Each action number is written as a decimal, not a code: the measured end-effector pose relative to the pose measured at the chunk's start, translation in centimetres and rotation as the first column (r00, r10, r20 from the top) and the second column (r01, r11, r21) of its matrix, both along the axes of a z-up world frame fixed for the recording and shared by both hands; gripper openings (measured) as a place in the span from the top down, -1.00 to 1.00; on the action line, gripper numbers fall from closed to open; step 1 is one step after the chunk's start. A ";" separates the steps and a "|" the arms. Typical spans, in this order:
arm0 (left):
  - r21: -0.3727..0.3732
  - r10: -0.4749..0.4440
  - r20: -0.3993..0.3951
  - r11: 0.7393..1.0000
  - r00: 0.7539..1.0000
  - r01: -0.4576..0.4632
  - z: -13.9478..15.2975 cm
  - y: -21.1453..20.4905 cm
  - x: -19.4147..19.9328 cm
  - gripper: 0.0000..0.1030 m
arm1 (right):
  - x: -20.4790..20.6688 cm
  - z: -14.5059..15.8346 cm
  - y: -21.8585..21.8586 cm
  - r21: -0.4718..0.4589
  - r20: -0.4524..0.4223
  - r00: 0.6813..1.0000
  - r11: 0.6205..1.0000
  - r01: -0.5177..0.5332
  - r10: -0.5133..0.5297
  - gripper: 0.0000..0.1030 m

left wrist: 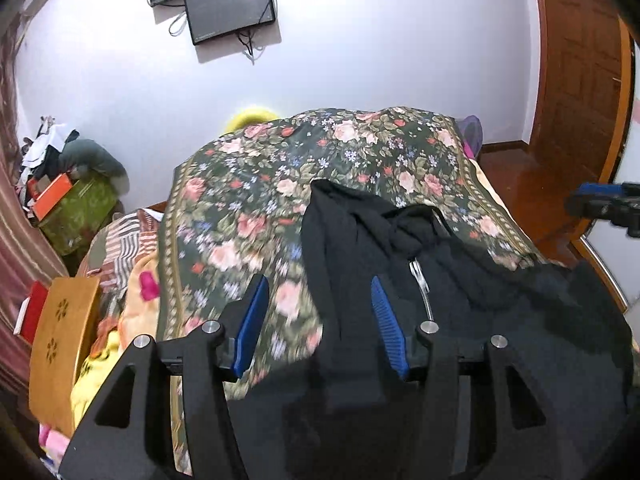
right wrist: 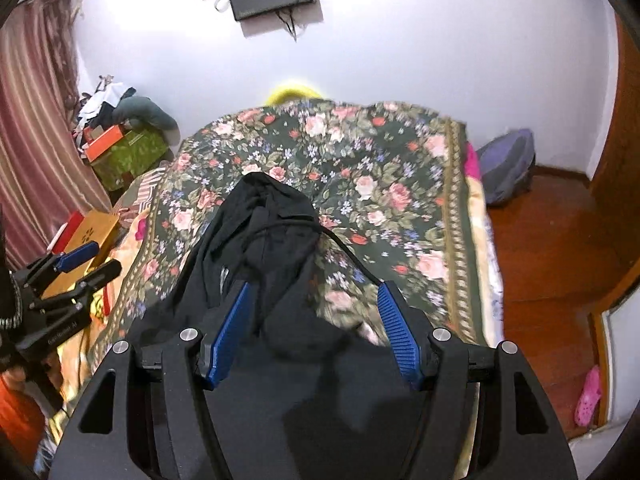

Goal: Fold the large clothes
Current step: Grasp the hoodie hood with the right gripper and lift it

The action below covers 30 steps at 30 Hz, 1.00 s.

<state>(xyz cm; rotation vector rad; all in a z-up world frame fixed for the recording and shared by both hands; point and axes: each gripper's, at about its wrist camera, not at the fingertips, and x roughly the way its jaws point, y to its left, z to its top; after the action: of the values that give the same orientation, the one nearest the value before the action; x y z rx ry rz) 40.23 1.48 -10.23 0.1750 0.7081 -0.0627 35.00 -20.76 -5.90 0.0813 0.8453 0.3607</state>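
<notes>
Hand-held gripper (left wrist: 320, 300) above garment (left wrist: 440, 280) edge

Left gripper (left wrist: 318, 300) angled downward, jaws apart (nothing clamped), right gripper (right wrist: 314, 304) likewise parted

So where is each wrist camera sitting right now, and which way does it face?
Left wrist: on the left gripper, angled down over the floral bedspread and black garment; right gripper's blue tip at the frame's right edge.
Right wrist: on the right gripper, facing likewise; left gripper at lower left.
Shared: bedspread, garment, wall monitor, yellow object.
</notes>
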 end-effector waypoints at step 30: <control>-0.206 -0.077 -0.140 0.977 0.987 0.047 -3.3 1.2 6.6 0.79 | 6.6 -3.4 3.4 0.226 -0.234 0.965 0.972 -0.059 0.113 0.78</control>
<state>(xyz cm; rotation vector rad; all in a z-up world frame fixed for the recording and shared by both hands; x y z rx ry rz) 46.82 2.68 -13.55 -0.0027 0.8383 -0.2085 41.56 -17.40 -9.25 0.2983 1.0550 0.5332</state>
